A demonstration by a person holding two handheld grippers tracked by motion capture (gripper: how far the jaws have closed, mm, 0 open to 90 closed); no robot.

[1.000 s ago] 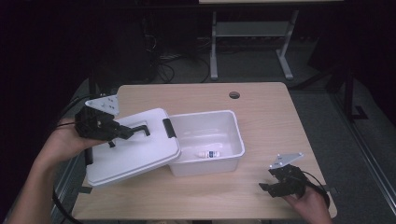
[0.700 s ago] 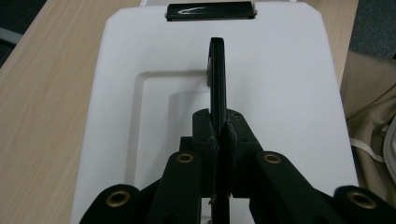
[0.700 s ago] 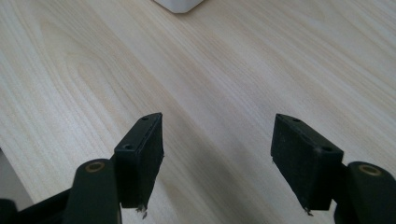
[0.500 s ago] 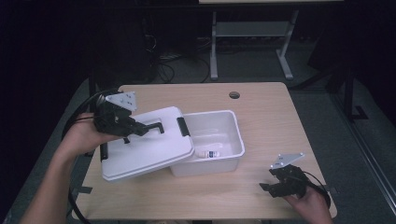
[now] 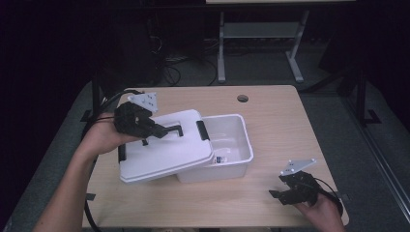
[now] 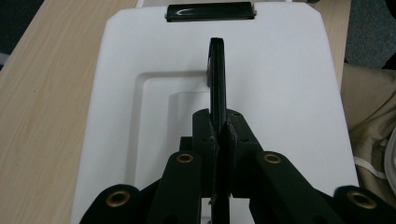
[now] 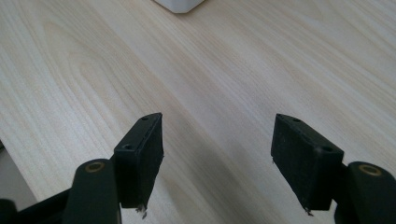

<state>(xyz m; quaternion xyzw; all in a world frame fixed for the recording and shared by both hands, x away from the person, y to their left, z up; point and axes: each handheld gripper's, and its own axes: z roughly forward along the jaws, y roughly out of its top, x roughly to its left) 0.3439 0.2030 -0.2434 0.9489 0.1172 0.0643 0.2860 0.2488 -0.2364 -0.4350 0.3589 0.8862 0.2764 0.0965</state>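
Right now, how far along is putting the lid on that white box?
Done: the left gripper is clamped on the lid's black handle. In hand: the white lid covers only the box's left part. Left: the white box is open on the right; the right gripper rests open.

Each black gripper (image 5: 164,130) carries brass-ringed screws, a grey three-cornered plate and trailing cable.

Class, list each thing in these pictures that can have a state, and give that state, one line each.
White plastic lid: off, tilted, part over the box.
Black lid handle: clamped, raised.
White plastic box: open, partly covered.
Left gripper: shut on the handle.
Right gripper: open, holding nothing, at the wooden table.
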